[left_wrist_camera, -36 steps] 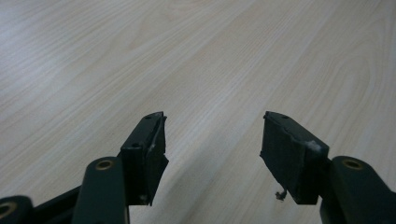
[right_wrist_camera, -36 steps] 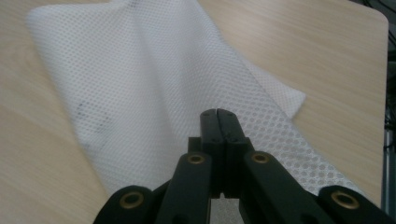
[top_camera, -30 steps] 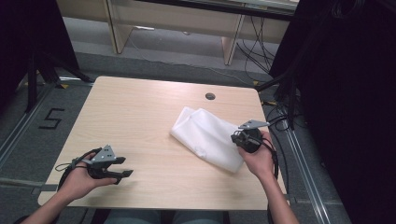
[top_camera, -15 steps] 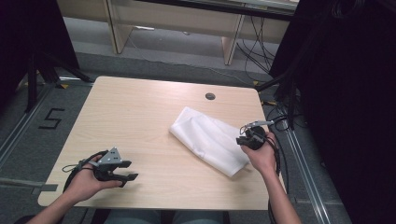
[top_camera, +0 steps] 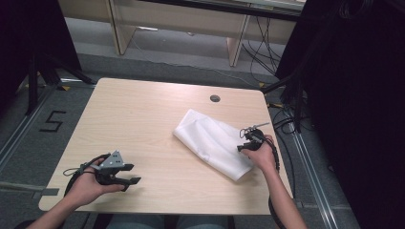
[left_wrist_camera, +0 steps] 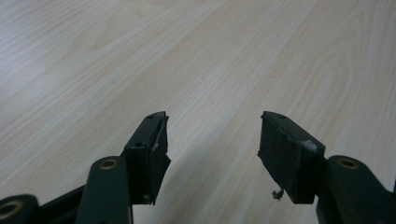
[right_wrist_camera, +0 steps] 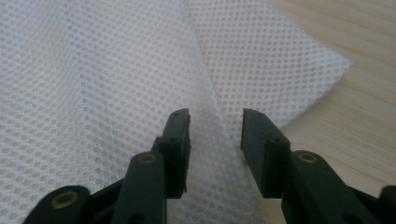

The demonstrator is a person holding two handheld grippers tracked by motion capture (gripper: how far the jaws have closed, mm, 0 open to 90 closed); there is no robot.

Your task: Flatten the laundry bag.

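Observation:
A white mesh cloth [top_camera: 215, 143] lies folded on the right half of the wooden table [top_camera: 143, 109]. My right gripper [top_camera: 242, 144] sits low at the cloth's right edge and points left onto it. Its jaws have just been opening. In the right gripper view they stand apart [right_wrist_camera: 215, 126], astride a raised fold of the mesh cloth [right_wrist_camera: 93, 70], and the pads do not press on it. My left gripper [top_camera: 133, 174] rests near the front left corner, held in a hand. Its jaws [left_wrist_camera: 212, 135] are open over bare wood with nothing between them.
A round cable hole [top_camera: 215, 98] sits in the tabletop behind the cloth. The table's right edge is close beside the right hand. Cables trail on the floor at the right, and a wooden frame stands beyond the far edge.
The right gripper has sunk lower onto the cloth's right side, and its jaws have parted. The left gripper has kept its place near the front left corner.

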